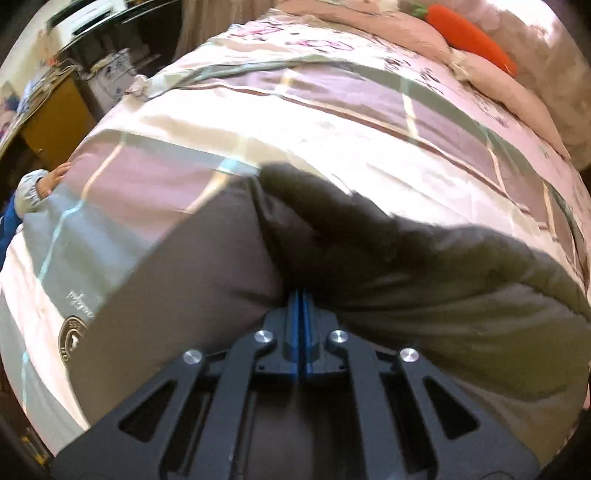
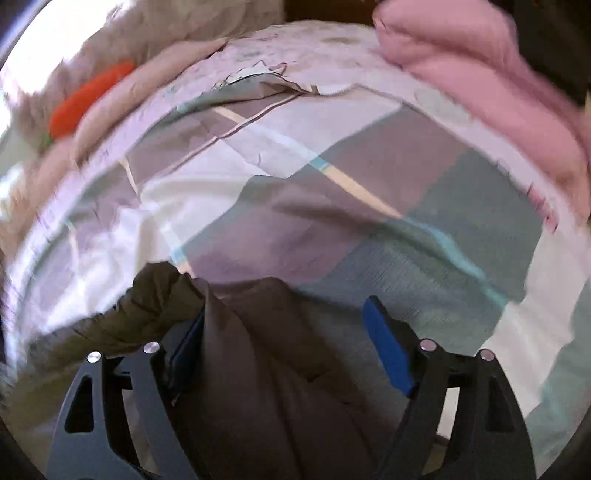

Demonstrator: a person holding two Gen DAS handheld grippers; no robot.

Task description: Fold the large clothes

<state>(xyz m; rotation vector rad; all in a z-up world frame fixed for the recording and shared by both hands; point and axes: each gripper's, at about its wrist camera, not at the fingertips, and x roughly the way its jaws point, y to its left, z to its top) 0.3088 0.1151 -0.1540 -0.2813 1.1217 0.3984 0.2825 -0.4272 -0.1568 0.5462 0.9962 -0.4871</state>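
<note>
A large dark garment, grey-brown outside and olive inside, lies on a bed. In the left wrist view the garment (image 1: 369, 258) bulges over the blue-padded fingers, and my left gripper (image 1: 303, 295) is shut on a fold of it. In the right wrist view the garment (image 2: 266, 350) hangs between the spread fingers of my right gripper (image 2: 288, 332), which is open. Its right blue pad (image 2: 384, 343) shows bare; the left pad is partly hidden by the cloth.
The bed has a plaid quilt (image 1: 332, 122) in pink, grey and cream. An orange carrot-shaped pillow (image 1: 469, 33) and pink pillows lie at the head. A pink duvet (image 2: 480, 85) is piled at the far right. A yellow cabinet (image 1: 55, 114) stands left of the bed.
</note>
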